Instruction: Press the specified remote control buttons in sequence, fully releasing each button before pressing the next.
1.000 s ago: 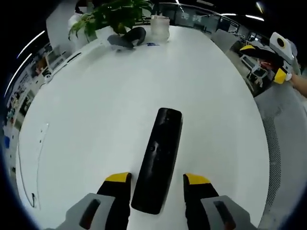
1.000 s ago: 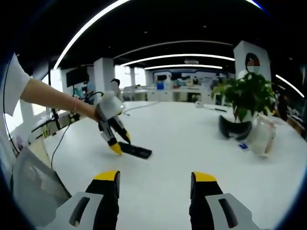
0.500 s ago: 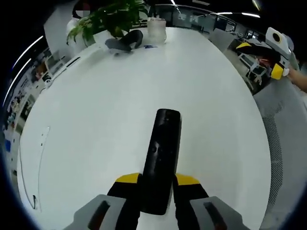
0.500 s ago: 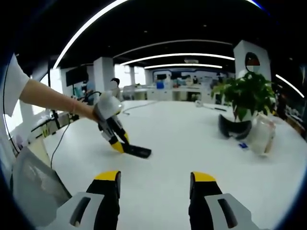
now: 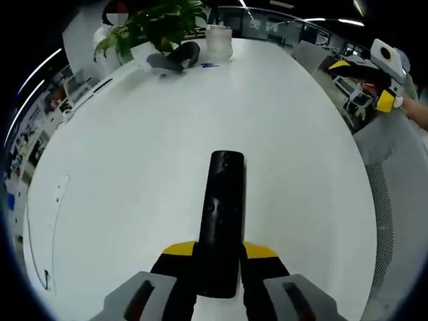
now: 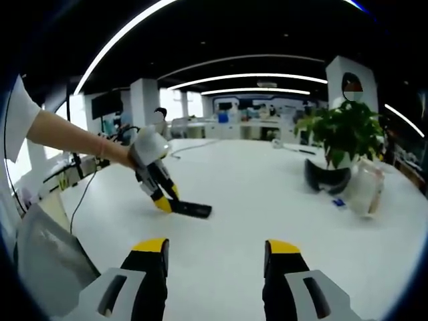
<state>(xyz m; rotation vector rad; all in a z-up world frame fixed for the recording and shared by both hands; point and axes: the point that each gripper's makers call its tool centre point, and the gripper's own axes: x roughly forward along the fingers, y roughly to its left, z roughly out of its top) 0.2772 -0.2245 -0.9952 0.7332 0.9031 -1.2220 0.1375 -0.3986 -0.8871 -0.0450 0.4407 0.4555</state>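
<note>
A long black remote control (image 5: 221, 214) lies on the white table (image 5: 134, 154), its near end clamped between the yellow-tipped jaws of my left gripper (image 5: 219, 253), which is shut on it. In the right gripper view the same remote (image 6: 190, 210) lies flat at the left gripper's (image 6: 164, 203) tips, held by a person's outstretched arm. My right gripper (image 6: 217, 249) hovers above the near table with its jaws wide apart and nothing between them. It appears far right as the right gripper (image 5: 374, 67).
At the table's far end stand a potted plant (image 6: 344, 137), a dark headset (image 6: 326, 179) and a clear jar (image 6: 364, 189). A grey mesh chair back (image 5: 394, 180) stands beside the table edge. A cable (image 6: 90, 190) runs along the left.
My left gripper's jaws closed from open onto the remote's near end, and the remote has turned slightly straighter. The right gripper has stayed still and open.
</note>
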